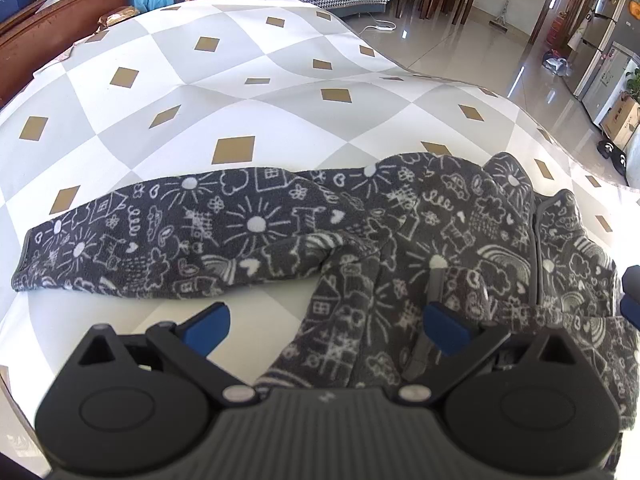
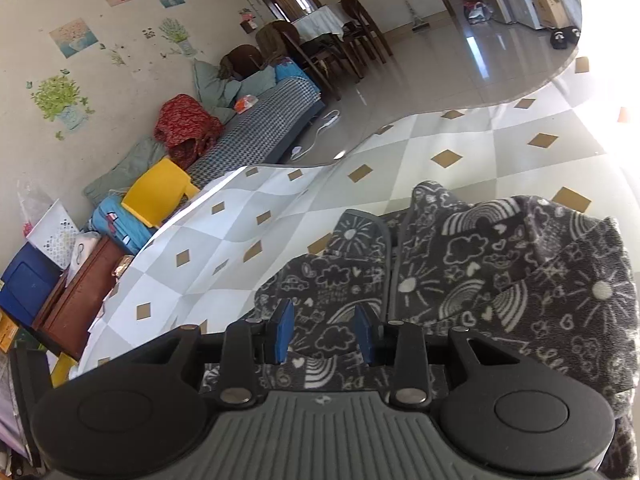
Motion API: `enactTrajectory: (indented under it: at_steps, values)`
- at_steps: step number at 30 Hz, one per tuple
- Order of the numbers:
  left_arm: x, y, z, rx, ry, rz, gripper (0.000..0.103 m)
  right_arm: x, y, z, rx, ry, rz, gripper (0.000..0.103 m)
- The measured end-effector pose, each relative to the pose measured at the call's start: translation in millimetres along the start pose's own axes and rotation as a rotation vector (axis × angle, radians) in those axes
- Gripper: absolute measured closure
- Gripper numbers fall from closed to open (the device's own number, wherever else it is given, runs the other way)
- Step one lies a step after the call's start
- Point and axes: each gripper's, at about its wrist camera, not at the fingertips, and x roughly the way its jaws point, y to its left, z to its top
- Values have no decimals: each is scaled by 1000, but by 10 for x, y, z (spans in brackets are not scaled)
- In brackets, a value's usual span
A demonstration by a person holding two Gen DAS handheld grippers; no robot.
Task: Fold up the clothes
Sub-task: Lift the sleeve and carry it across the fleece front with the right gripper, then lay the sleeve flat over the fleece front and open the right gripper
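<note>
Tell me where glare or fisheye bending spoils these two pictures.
Right wrist view: sunlight blows out the tablecloth at the right edge, washing out its pattern there; the table edge bows strongly. Left wrist view: the glossy floor carries bright reflections, a white patch burns out at the far right, and the checks curve toward the corners. The dark garment stays sharp in both.

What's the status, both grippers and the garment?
Left gripper open. Right gripper open, nothing pinched. Garment flat on table, sleeve out. Nothing in the way.
</note>
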Motion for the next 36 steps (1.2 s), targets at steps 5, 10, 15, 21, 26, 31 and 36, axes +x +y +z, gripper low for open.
enactTrajectory:
  at_steps: [5,10,15,21,26,31,36]
  values:
    - [58,-65,-62,9,43,-26,0,-25,-265,39,-32,-2,-214,65]
    - [91,-113,-100,13,62,-28,0,14,-459,42,-79,15,-336,61]
    - [124,-163,-121,17,80,-35,0,179,-540,-37,-172,76,-422,58]
    - [164,-225,-135,24,95,-36,0,393,-610,-125,-253,123,-469,57]
    - [199,-252,-143,22,113,-40,0,537,-522,-230,-379,116,-501,72]
    - [222,-254,-144,13,121,-41,0,623,-432,-267,-456,101,-510,94]
    - [243,-238,-136,2,126,-38,0,656,-444,-242,-446,87,-519,100]
